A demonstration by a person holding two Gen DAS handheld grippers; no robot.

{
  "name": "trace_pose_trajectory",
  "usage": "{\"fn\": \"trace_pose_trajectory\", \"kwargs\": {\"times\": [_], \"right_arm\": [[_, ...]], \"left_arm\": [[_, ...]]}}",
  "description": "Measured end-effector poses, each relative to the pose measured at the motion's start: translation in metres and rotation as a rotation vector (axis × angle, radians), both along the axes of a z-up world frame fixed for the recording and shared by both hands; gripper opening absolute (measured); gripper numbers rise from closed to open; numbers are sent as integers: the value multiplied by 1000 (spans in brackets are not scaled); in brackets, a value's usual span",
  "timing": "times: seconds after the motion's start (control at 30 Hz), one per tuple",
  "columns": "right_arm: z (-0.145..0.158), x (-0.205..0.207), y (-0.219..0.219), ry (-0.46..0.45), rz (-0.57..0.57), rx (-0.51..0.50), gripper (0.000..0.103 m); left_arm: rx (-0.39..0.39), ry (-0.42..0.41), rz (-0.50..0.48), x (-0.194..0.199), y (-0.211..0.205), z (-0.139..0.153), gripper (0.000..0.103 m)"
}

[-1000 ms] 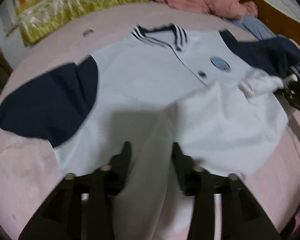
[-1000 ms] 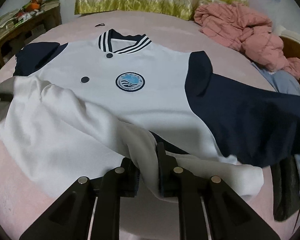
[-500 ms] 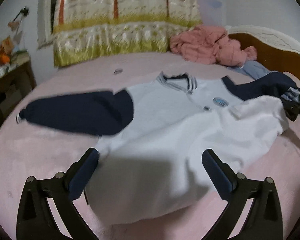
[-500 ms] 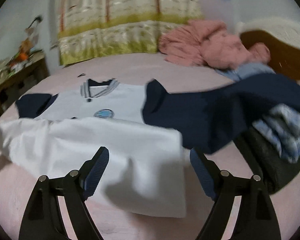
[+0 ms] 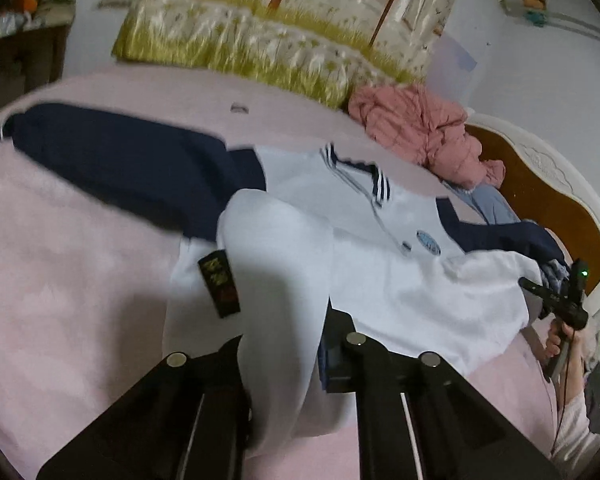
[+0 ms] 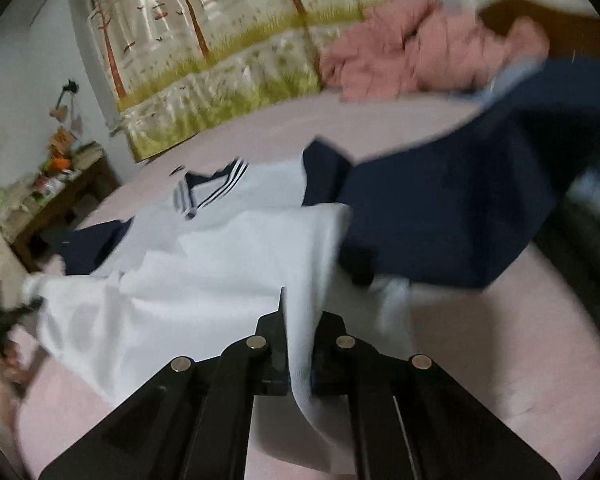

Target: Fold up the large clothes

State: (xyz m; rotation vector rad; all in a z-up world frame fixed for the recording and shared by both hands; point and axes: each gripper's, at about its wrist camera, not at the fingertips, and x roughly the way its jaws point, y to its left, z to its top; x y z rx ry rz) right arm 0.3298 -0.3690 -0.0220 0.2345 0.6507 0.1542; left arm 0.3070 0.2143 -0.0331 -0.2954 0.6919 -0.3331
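Note:
A white jacket [image 5: 380, 264] with navy sleeves and a striped collar lies face up on the pink bed [image 5: 60, 288]. My left gripper [image 5: 284, 344] is shut on the white hem at the jacket's left bottom corner and holds it lifted; a black label [image 5: 219, 283] shows on the turned-up inside. My right gripper [image 6: 298, 340] is shut on the white hem [image 6: 296, 344] at the right bottom corner, also lifted. The jacket [image 6: 204, 264] hangs between both. The right gripper also shows in the left wrist view [image 5: 556, 300].
A pink quilted coat [image 5: 416, 132] is heaped at the head of the bed by the wooden headboard [image 5: 540, 184]. Dark and plaid clothes [image 6: 592, 216] lie at the right. A floral curtain [image 5: 284, 24] hangs behind. A cluttered wooden side table [image 6: 56, 196] stands at the left.
Half a second ago both grippers were open and off the jacket. Now each has shut on a bottom corner of the hem and lifted it up over the body.

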Motion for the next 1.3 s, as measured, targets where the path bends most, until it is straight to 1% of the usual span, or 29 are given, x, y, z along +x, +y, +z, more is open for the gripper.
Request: {"fn": "trace_pose_trajectory", "kwargs": {"times": [0.03,0.07,0.13,0.2,0.23,0.27,0.37,0.4,0.43,0.47,0.5,0.53,0.57,0.63,0.67,0.77,0.8,0.83,0.87,0.93,1.0,1.03,1.07,1.1,1.13,1.17,1.2,1.23,1.3], "right_arm": [[6,-1,3,-23,-22,-37,5],[7,4,5,-5,-35,-59,5],[-4,19,0,79,-72,-67,5],[-24,35,-11,171,-90,-22,5],[-37,43,-16,215,-96,4,6],[-44,46,-19,234,-91,33,7],[-39,35,-36,171,-95,134,14],[-36,30,-40,152,-110,140,26],[-34,23,-42,141,-137,125,31],[-32,18,-42,137,-154,109,39],[-28,8,-41,139,-153,92,51],[-25,0,-40,142,-132,98,60],[-23,-12,-39,145,-86,139,74],[-24,-30,-40,154,-39,239,78],[-25,-42,-41,161,-49,275,78],[-33,-62,-49,158,-119,378,84],[-39,-65,-54,175,-122,462,84],[-46,-67,-59,197,-122,553,83],[-46,-71,-62,193,-150,573,81],[-38,-81,-65,163,-221,558,82],[-42,-80,-63,173,-211,589,83],[-49,-73,-59,211,-184,609,83],[-51,-67,-51,227,-167,583,83],[-49,-66,-46,227,-166,550,83],[-46,-63,-37,232,-157,515,83],[-46,-60,-29,247,-127,525,83],[-46,-59,-20,259,-96,538,83],[-44,-59,-12,264,-74,535,83],[-43,-58,10,268,-52,470,84]], "left_arm": [[-3,15,23,4,1,3,14],[-7,51,66,11,4,2,19],[49,118,192,25,13,-7,28],[136,144,243,31,18,-24,30],[180,159,261,32,18,-34,35],[185,179,263,32,19,-43,36],[138,148,257,26,19,-39,35],[136,125,256,22,17,-35,35],[135,99,241,17,14,-31,40],[139,76,218,10,8,-27,53],[155,48,208,1,2,-22,63],[172,18,211,-8,-2,-16,87],[188,-18,216,-21,-10,-11,102],[186,-45,210,-38,-22,-4,103],[160,-24,208,-42,-24,-4,103],[-35,60,245,-50,-15,-11,103],[-87,63,274,-53,-10,-14,103],[-120,59,308,-54,-6,-17,103],[-131,66,341,-53,-2,-20,103],[-149,108,389,-45,5,-29,103],[-209,193,418,-35,16,-45,103],[-223,221,424,-30,19,-50,103],[-212,222,417,-30,16,-48,102],[-219,225,380,-31,11,-45,102],[-267,255,311,-32,3,-45,100],[-318,286,267,-36,-4,-47,94],[-366,317,239,-42,-14,-49,93],[-387,335,216,-49,-25,-50,93],[-361,317,193,-56,-45,-48,93]]}}
